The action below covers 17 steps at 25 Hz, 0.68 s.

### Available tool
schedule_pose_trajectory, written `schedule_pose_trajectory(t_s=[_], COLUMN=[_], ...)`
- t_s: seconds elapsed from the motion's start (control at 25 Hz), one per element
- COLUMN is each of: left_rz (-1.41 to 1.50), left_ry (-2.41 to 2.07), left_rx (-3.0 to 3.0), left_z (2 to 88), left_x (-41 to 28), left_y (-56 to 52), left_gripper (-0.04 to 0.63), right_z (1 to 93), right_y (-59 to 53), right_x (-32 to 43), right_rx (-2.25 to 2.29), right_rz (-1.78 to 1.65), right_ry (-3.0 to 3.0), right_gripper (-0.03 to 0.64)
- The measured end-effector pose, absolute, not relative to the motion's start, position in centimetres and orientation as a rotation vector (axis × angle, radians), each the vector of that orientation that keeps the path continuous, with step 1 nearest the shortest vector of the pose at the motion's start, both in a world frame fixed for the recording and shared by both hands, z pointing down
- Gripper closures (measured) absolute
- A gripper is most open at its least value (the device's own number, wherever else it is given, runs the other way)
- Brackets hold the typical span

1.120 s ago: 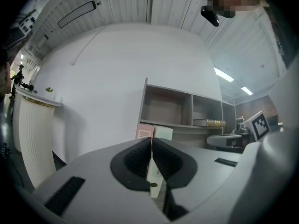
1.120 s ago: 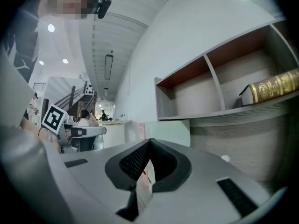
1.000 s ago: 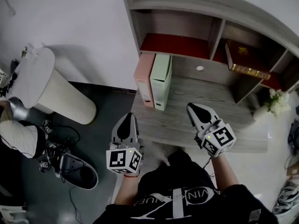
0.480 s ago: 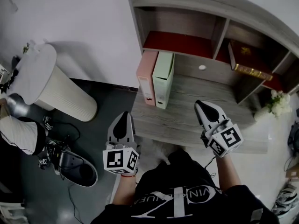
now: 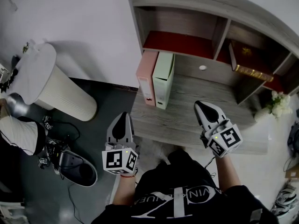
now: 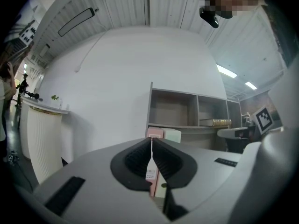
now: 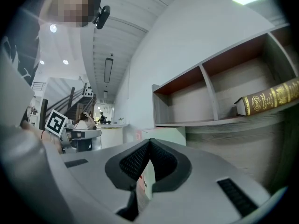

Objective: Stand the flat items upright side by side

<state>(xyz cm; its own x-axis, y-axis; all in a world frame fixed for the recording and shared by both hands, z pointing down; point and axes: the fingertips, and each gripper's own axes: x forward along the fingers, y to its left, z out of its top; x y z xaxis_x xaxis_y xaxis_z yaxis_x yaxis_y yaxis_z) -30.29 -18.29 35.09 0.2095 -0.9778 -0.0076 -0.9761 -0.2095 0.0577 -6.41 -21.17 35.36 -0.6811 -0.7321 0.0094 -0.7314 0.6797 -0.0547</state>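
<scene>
Two flat binders, one pink (image 5: 145, 78) and one pale green (image 5: 163, 80), stand upright side by side at the left end of the wooden desk (image 5: 205, 120). My left gripper (image 5: 122, 116) hovers off the desk's front left corner, shut and empty, and points at the binders. My right gripper (image 5: 200, 107) is over the desk's front edge, also shut with nothing in it. In the left gripper view the pink binder (image 6: 155, 133) and green binder (image 6: 174, 135) show just past the closed gripper (image 6: 151, 143). The right gripper view has the green binder (image 7: 163, 135) beyond its closed gripper (image 7: 149, 143).
A gold-trimmed book (image 5: 247, 62) lies in the right compartment of the shelf unit (image 5: 187, 13) above the desk. A white ribbed pedestal (image 5: 51, 90) stands on the floor at left. White flowers (image 5: 276, 102) sit at the desk's right end. Gear and cables (image 5: 70, 164) lie on the floor.
Both grippers stay shut and hardly shift. The two binders stand as before.
</scene>
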Motion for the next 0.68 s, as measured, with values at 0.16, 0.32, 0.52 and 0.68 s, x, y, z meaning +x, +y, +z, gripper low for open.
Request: schedule_pose_trajectory(t_s=[0.16, 0.32, 0.52, 0.68], left_rz=[-0.059, -0.057, -0.054, -0.053], left_ry=[-1.950, -1.952, -1.954, -1.950], left_rx=[2.407, 2.398, 2.384, 2.373], left_z=[35.2, 35.4, 35.8, 36.1], left_x=[-30.4, -30.6, -31.0, -31.2], left_y=[-18.4, -18.6, -19.0, -19.3], left_gripper=[0.584, 0.584, 0.584, 0.584], right_z=[35.6, 35.9, 36.3, 36.7], right_y=[-21.2, -21.3, -21.7, -21.9], right_x=[-6.7, -6.7, -6.8, -6.9], right_rx=[-1.240, -1.244, -1.250, -1.251], right_rz=[-0.092, -0.109, -0.124, -0.137], right_ry=[2.873, 2.875, 2.876, 2.880], right_gripper=[0.607, 0.607, 0.607, 0.607])
